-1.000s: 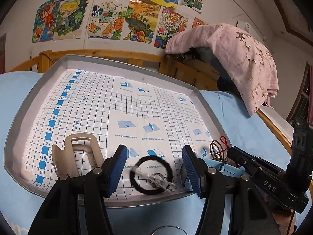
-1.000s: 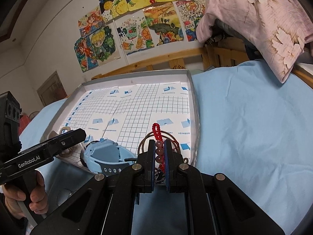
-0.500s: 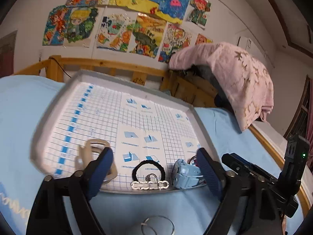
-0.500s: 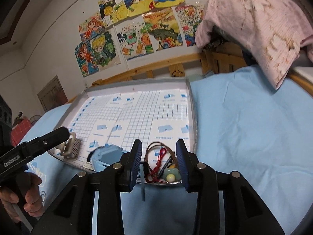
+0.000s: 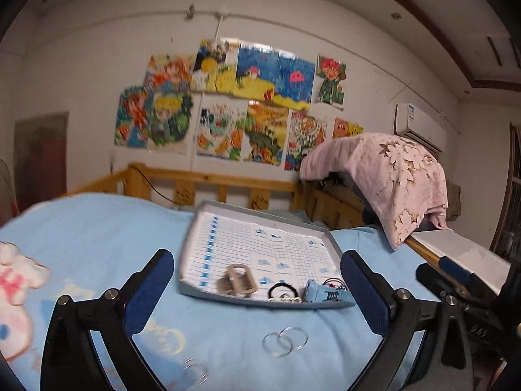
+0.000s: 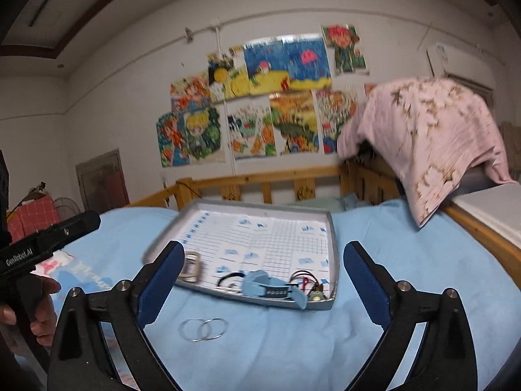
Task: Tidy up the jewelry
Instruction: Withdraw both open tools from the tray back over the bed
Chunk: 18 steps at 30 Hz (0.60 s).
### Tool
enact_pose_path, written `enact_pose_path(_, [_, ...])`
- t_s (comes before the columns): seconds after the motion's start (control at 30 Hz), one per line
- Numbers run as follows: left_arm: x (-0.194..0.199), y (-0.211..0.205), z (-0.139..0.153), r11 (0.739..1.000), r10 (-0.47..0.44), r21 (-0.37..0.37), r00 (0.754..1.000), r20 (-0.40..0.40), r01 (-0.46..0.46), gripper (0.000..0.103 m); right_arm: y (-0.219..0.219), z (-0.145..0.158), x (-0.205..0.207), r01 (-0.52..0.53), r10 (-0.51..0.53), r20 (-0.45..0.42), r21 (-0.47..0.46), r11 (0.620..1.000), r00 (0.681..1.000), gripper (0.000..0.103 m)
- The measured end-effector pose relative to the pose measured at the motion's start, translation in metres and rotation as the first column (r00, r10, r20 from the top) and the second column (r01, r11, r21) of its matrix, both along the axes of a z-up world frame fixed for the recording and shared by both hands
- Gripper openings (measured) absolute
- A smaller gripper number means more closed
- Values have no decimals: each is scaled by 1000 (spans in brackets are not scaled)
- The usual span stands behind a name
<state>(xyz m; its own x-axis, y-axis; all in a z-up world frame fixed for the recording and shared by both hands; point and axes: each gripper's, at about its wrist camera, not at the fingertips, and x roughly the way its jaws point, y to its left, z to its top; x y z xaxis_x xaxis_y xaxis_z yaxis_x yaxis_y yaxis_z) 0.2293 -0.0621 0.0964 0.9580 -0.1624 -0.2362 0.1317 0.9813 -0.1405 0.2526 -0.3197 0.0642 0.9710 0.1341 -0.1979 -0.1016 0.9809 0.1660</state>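
bedsheet (image 5: 107,228), light blue, fills the lower half of both views, with a wooden rail (image 5: 208,179) across mid-frame and a pink floral blanket (image 5: 387,176) at right. grey tray (image 5: 190,254) with a grid-printed liner sits at frame centre. left gripper (image 5: 257,286) frames the tray's near edge, its blue-padded tongs released and spread wide, grasping nothing. right gripper (image 6: 260,283) is likewise released and spread wide, with nothing between its pads. along the tray's near edge lie a beige clip (image 5: 237,279), a black hair tie (image 5: 282,290), a silver chain (image 5: 285,299), a blue watch (image 5: 320,294) and, in the right corner, a dark cord bracelet with red beads (image 6: 302,279). two linked silver rings (image 5: 285,341) lie on the sheet below the tray, lower centre.
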Motion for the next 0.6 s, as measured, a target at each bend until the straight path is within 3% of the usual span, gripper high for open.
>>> enact_pose_path(0.3, [-91,39,-7,999,41,-5,998,43,-40,103,31,6,-96,-5,7,105,-18,1000,994,101])
enact_pose_path(0.6, [-153,63,-30,997,69,30,997,39,-70,103,55,-6,-167,22,-14,161,-45,999,987,101])
